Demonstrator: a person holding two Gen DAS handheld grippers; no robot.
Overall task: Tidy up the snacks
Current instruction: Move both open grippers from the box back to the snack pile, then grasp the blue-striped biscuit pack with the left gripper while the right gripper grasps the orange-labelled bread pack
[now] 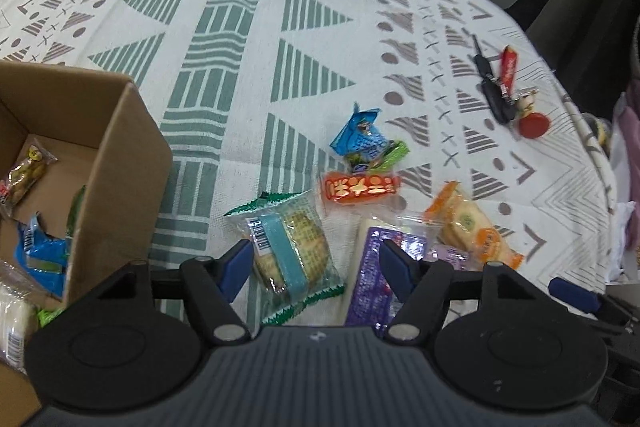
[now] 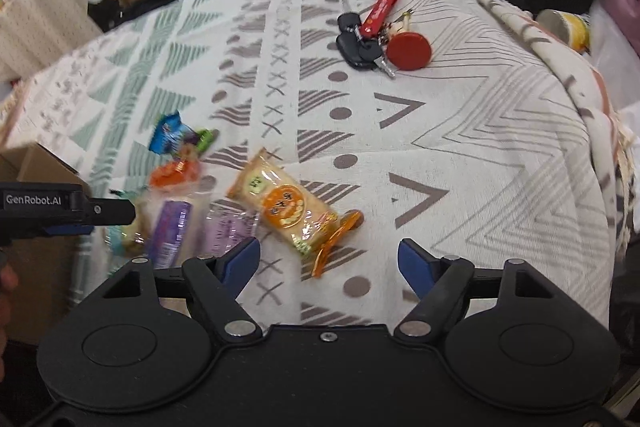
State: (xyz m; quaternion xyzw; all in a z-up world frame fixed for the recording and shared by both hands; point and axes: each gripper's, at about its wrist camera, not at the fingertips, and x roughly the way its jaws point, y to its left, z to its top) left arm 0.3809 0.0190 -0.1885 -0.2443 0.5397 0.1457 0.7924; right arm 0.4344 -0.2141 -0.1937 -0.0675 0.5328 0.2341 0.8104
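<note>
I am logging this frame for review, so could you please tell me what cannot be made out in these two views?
- Cardboard box: the left wrist view's left edge and the box's own wall hide much of its contents.
- Purple packet: partly covered by the left gripper fingers.
- Blue packet and its neighbours: blurred in the right wrist view, print unreadable.
- Keys: the small charm's details are too small to make out.

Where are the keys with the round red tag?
The bunch of black keys with the round red tag lies far back on the patterned tablecloth, beyond the orange cracker packet.
</note>
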